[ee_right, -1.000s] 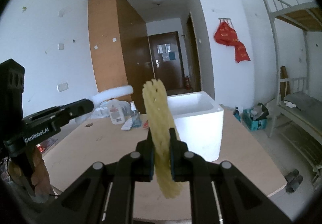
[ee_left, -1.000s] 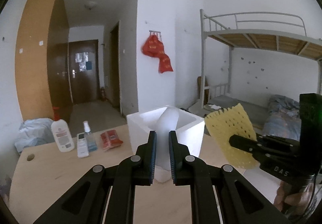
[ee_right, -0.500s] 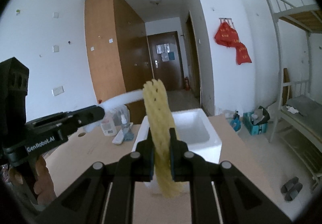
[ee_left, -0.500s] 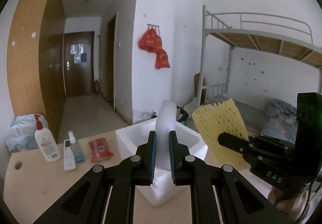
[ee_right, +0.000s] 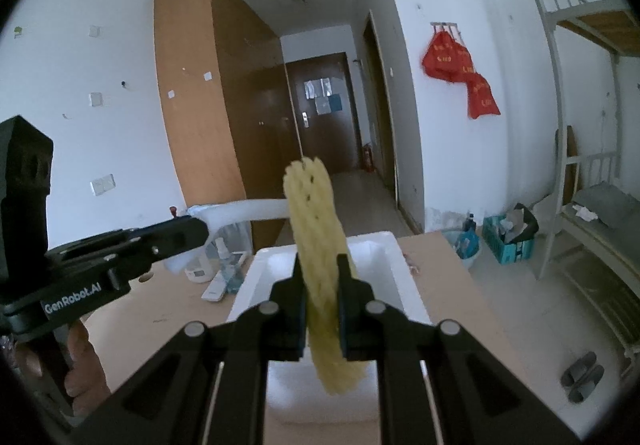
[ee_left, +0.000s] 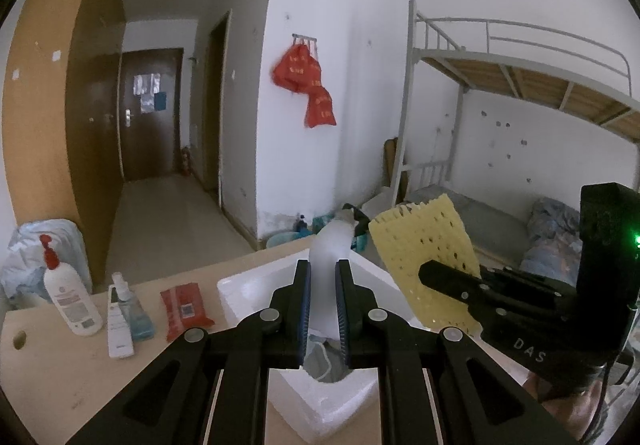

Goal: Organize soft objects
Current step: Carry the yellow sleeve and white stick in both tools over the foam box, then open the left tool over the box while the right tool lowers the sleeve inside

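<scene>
The left hand-held gripper [ee_left: 322,305] pinches a white foam sheet [ee_left: 329,265] and the right hand-held gripper [ee_right: 320,309] clamps a yellow foam net [ee_right: 316,245], both poised over the white foam box [ee_right: 394,273] on the surface [ee_left: 52,365], apparently for dropping inside

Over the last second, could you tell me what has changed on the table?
Both tongs have carried their loads forward to the white foam box, which now lies beneath them. The left tongs stay clamped on the white foam sheet, the right tongs on the yellow foam net. The bottles have not moved.
</scene>
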`<act>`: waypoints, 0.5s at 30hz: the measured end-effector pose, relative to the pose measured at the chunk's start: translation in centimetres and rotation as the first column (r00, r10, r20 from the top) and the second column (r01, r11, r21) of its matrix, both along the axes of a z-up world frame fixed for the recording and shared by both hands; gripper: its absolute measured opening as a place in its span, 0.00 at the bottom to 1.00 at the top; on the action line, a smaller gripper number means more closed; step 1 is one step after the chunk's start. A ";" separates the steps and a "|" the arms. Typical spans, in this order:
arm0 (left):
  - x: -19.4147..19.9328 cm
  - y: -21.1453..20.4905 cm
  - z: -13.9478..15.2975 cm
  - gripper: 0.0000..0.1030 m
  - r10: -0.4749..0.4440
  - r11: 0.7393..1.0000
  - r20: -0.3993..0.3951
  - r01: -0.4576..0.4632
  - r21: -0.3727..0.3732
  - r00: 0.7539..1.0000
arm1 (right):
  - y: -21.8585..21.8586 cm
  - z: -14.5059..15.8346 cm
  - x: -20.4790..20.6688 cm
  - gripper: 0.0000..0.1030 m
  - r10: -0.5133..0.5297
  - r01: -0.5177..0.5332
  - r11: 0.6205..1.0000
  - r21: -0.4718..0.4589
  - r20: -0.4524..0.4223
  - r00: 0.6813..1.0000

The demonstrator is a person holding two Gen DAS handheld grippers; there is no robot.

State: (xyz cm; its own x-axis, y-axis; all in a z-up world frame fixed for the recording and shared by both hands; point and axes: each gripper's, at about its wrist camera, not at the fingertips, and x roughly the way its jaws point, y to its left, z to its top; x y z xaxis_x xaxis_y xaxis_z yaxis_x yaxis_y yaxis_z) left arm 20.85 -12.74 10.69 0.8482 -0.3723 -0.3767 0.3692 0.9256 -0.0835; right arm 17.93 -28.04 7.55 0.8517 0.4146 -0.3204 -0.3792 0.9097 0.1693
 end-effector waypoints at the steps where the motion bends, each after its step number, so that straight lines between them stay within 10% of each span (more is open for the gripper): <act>1: 0.3 -0.1 -0.1 0.13 -0.003 1.000 -0.003 0.003 0.003 1.000 | -0.1 -0.1 0.2 0.15 -0.004 0.004 1.000 -0.001 -0.003 1.000; 15: 2.6 -0.7 -1.4 0.13 -0.020 1.000 -0.024 0.020 0.024 1.000 | 0.0 0.0 2.0 0.15 -0.005 0.005 1.000 0.004 -0.030 1.000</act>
State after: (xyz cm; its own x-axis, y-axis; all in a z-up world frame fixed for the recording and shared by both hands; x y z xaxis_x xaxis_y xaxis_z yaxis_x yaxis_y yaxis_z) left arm 23.42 -13.45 9.28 0.8316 -0.3794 -0.4057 0.3857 0.9200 -0.0698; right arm 19.90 -28.02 7.59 0.8436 0.4116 -0.3448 -0.3692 0.9109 0.1841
